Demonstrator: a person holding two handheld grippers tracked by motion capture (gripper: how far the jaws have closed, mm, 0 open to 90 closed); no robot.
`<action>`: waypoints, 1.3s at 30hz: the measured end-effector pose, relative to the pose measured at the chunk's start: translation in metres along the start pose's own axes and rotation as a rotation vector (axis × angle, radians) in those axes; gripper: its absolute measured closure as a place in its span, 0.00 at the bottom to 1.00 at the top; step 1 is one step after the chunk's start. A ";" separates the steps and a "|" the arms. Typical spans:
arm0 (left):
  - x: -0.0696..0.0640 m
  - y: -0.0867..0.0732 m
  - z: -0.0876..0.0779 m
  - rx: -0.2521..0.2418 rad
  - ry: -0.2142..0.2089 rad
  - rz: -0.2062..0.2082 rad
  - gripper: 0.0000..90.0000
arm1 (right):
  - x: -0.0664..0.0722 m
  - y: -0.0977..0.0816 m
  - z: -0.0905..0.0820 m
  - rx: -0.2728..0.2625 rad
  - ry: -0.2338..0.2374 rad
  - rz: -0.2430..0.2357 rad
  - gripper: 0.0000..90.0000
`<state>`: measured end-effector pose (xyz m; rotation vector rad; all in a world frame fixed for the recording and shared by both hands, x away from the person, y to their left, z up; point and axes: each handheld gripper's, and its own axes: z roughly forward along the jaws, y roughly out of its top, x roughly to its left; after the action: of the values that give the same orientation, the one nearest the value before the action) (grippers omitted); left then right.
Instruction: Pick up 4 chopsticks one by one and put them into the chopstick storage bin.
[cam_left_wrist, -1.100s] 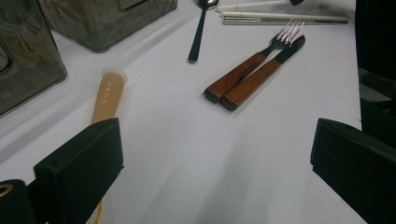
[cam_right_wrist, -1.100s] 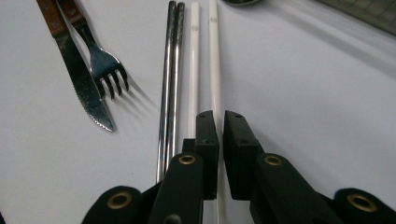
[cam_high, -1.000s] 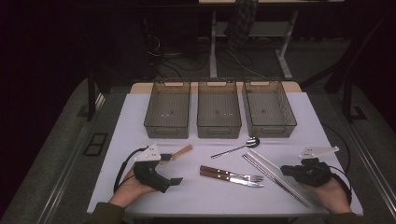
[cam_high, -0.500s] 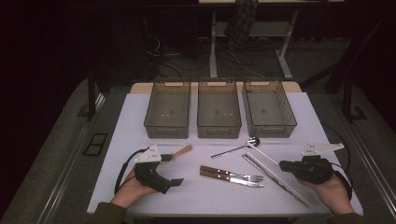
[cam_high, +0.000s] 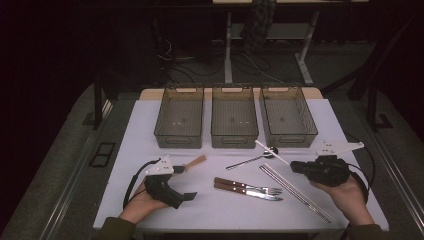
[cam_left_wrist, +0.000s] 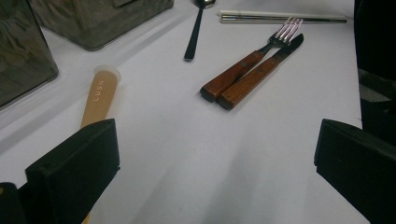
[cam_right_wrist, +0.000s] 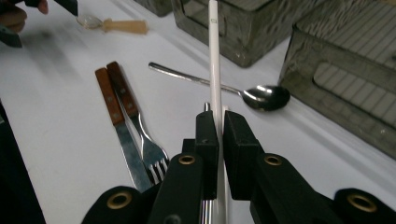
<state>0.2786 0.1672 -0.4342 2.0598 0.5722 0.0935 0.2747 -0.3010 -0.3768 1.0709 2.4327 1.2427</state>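
Observation:
A long white chopstick (cam_right_wrist: 214, 60) is pinched between the pads of my right gripper (cam_right_wrist: 220, 140). In the high view the right gripper (cam_high: 299, 167) hovers above the table's right side, and the chopstick (cam_high: 272, 152) points toward the bins. Two metal chopsticks (cam_high: 295, 192) lie on the table below it. My left gripper (cam_high: 186, 196) rests open at the front left, with bare table between its jaws (cam_left_wrist: 215, 172). A beige-handled utensil (cam_left_wrist: 100, 95) lies just beyond its left jaw. A wooden-handled fork and knife (cam_high: 247, 189) lie side by side in the middle.
Three brown mesh bins (cam_high: 179, 139) (cam_high: 234, 140) (cam_high: 288, 139) stand in a row at the back of the white table. A dark-handled spoon (cam_high: 250, 159) lies in front of them. The table's front edge is close to both hands.
My right gripper has risen a little with the white chopstick in it, lifting it off the table. The left gripper has stayed put.

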 end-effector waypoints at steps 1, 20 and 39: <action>0.000 0.000 0.000 0.000 -0.001 0.001 0.00 | 0.000 0.003 0.001 -0.003 0.001 -0.002 0.94; -0.001 0.000 0.000 -0.017 -0.004 -0.013 0.00 | 0.019 0.063 0.036 -0.017 0.033 -0.063 0.94; -0.001 0.000 -0.001 -0.034 -0.009 -0.018 0.00 | 0.025 0.115 0.078 0.030 0.009 -0.054 0.94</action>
<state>0.2776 0.1680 -0.4339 2.0206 0.5804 0.0828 0.3531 -0.1918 -0.3333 1.0019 2.4779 1.2002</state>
